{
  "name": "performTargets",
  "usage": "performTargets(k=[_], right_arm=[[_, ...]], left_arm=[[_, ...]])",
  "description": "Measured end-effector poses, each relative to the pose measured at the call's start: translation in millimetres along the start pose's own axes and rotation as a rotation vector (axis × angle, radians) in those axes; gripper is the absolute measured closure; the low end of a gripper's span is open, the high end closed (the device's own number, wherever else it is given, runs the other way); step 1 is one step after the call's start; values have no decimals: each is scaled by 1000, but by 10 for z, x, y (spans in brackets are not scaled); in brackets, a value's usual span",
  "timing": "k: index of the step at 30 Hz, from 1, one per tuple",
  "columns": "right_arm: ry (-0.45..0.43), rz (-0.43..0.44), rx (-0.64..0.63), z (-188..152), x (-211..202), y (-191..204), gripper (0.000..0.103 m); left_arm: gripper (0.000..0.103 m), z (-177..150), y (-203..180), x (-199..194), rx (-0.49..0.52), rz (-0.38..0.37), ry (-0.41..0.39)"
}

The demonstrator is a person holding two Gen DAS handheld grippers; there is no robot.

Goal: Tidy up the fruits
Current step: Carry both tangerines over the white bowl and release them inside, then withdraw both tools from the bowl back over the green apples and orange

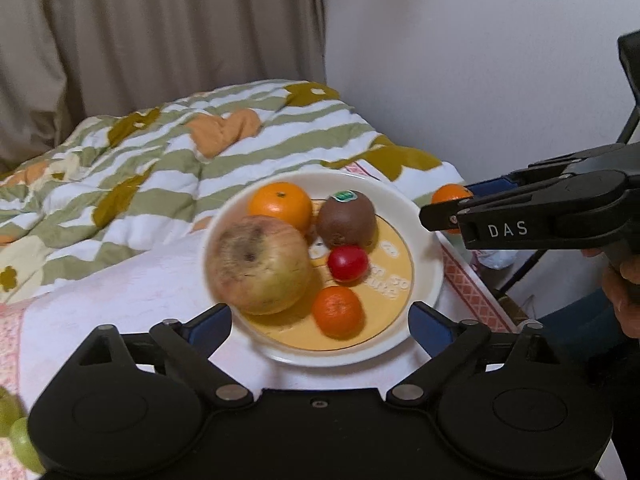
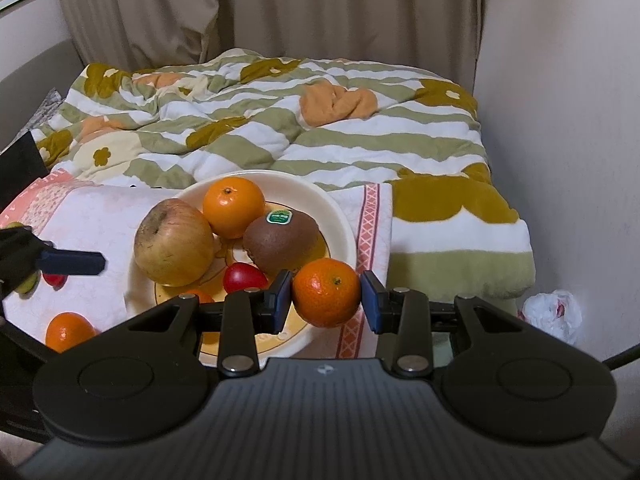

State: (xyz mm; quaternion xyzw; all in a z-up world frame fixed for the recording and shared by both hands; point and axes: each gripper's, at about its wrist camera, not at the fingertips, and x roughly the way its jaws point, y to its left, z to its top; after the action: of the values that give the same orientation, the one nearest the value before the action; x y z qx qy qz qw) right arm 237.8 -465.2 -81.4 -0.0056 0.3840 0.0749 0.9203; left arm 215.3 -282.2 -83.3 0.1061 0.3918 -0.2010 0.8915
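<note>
Apple (image 2: pixel 174 242), kiwi (image 2: pixel 280 240) on plate (image 2: pixel 340 216); blanket (image 2: pixel 320 120) behind.

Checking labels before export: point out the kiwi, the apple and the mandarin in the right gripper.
kiwi (image 2: pixel 280 242), right wrist view, brown skin below its green sticker.
apple (image 2: pixel 174 244), right wrist view, middle of its yellowish side.
mandarin (image 2: pixel 326 294), right wrist view, middle of its peel, between the right gripper (image 2: pixel 326 300) pads.

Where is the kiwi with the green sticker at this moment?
The kiwi lies on the plate, toward its right side in the right wrist view, between the large orange behind it and the red fruit in front.
</note>
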Motion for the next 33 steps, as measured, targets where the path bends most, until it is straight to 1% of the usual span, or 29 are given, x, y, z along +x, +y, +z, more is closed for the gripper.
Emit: performTargets(k=[6,10,17,22,23,24,25,26,29,33], right_arm=[[5,43,-24,27,77,75,51],[16,72,-47,21,212,134,51],[26,74,-114,-17,409,185,51],[26,73,-147,-52,458,195,49],[20,69,-155,-60,448,201,41],[11,65,-161,-65,424,205,26],[0,59,-166,-73,390,213,16],[-14,50,-167,-81,342,218,0],[-67,57,-158,-89,192,214,0],[-67,56,-139,-83,60,214,0]], left_arm=[[3,-49,146,-158,-35,45,-18],[3,-83,245,-224,-64,67,-22],[3,-157,354,-335,-106,96,-40],[3,-223,394,-400,-130,107,-41],[3,-235,398,-421,-134,109,-42],[3,-249,399,-447,-137,111,-45],[3,-260,402,-470,-140,114,-48],[3,-270,403,-494,-142,117,-52],[3,-288,400,-569,-148,124,-63],[3,-322,377,-696,-158,134,-83]])
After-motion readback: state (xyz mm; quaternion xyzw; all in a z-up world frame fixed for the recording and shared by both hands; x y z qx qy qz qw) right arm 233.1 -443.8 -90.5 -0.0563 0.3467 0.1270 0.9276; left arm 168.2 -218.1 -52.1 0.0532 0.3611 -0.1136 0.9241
